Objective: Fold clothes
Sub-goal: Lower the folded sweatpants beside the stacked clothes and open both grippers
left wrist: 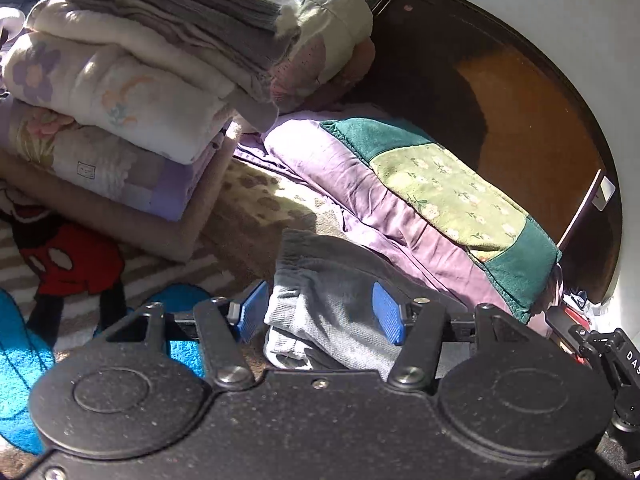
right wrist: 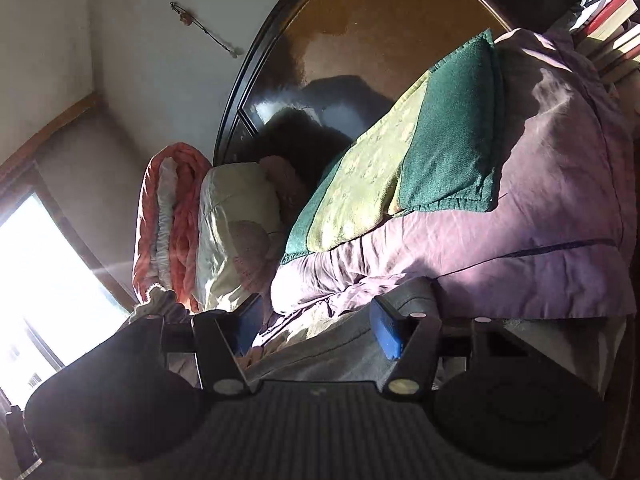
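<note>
Stack of folded blankets (left wrist: 120, 92): at 10 o'clock in the left wrist view, piled on the bed, a grey folded piece on top.
Cartoon blanket (left wrist: 60, 264): at 8 o'clock, red, black and blue figure on stripes, spread over the bed under the stack.
Left gripper (left wrist: 322, 314): jaws spread wide, blue pads (left wrist: 254, 310) on either side of the grey garment, not pinching it.
Grey garment (left wrist: 320, 300): folded bundle lying on the bed at 6 o'clock, between the left jaws, its ribbed cuff pointing to 12 o'clock.
Purple duvet (left wrist: 340, 184): just beyond the garment, running toward 4 o'clock.
Green pillow (left wrist: 452, 192): on top of the duvet at 3 o'clock, against the dark wooden headboard (left wrist: 520, 100).
Right gripper (right wrist: 316, 328): jaws released and wide apart, grey cloth lying between them at 6 o'clock, the duvet just ahead.
Window (right wrist: 44, 280): bright, at 9 o'clock in the right wrist view.
</note>
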Demonstrator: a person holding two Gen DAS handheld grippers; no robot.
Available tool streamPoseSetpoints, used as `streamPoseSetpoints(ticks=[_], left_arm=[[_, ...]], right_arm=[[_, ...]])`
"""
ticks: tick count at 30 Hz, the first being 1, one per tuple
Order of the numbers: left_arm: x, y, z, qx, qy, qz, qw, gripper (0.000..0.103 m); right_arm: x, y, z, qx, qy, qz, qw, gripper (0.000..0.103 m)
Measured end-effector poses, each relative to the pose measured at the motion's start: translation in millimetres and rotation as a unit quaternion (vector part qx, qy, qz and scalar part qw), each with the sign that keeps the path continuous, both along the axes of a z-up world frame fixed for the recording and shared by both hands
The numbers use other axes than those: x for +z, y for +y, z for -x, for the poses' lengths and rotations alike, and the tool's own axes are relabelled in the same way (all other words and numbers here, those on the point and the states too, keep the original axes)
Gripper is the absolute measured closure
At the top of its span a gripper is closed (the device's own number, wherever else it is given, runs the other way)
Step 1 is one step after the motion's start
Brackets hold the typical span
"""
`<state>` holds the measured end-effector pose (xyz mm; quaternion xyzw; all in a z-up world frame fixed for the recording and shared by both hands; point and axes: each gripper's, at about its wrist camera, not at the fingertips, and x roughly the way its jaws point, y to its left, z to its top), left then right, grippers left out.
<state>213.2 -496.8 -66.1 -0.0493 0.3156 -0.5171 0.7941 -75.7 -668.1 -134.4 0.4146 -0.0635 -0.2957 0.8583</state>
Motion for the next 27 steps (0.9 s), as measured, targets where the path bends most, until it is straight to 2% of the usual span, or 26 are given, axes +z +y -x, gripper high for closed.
streamPoseSetpoints(ticks=[2,4,6,7,9,11,13,14,16,20,22,24,26,27], left_arm=[[7,-10,10,-0.016,-0.039,0.012,0.9990,0.047],[5,-31,16,-0.031,-0.061,0.009,0.9976,0.047],[-1,-54,17,-0.035,-0.071,-0.002,0.9969,0.047],[-8,-66,17,-0.043,-0.064,-0.018,0.9969,0.047],[-30,-95,20,-0.060,-0.046,-0.100,0.9921,0.047],[-42,-107,29,-0.061,-0.093,-0.161,0.9808,0.043],[-31,-109,30,-0.055,-0.083,-0.179,0.9787,0.043],[-25,-108,31,-0.051,-0.079,-0.182,0.9788,0.043],[-12,-91,42,-0.041,-0.068,-0.151,0.9853,0.043],[2,-42,53,-0.020,-0.031,-0.131,0.9907,0.036],[5,-11,60,-0.001,-0.022,-0.127,0.9917,0.029],[7,19,67,0.008,-0.005,-0.115,0.9934,0.024],[9,44,75,0.016,0.006,-0.108,0.9940,0.023],[11,53,80,0.018,0.008,-0.109,0.9939,0.023]], right_arm=[[-13,-1,-5,0.016,0.004,-0.044,0.999,0.043],[-27,-2,-9,0.025,0.012,-0.091,0.996,0.043],[-35,1,-9,0.026,0.007,-0.113,0.993,0.044],[-35,3,-8,0.027,0.010,-0.112,0.993,0.044],[-36,6,-10,0.033,0.022,-0.106,0.994,0.044],[-37,9,-11,0.035,0.028,-0.104,0.994,0.044],[-35,11,-12,0.033,0.036,-0.098,0.994,0.044],[-32,12,-12,0.032,0.037,-0.096,0.994,0.043],[-28,15,-11,0.031,0.038,-0.092,0.994,0.042],[-10,25,-1,0.049,0.038,-0.095,0.994,0.024],[2,34,6,0.054,0.037,-0.101,0.993,0.020],[16,44,12,0.062,0.042,-0.095,0.993,0.007],[34,59,18,0.072,0.062,-0.079,0.992,0.001],[43,67,21,0.078,0.072,-0.070,0.992,0.001]])
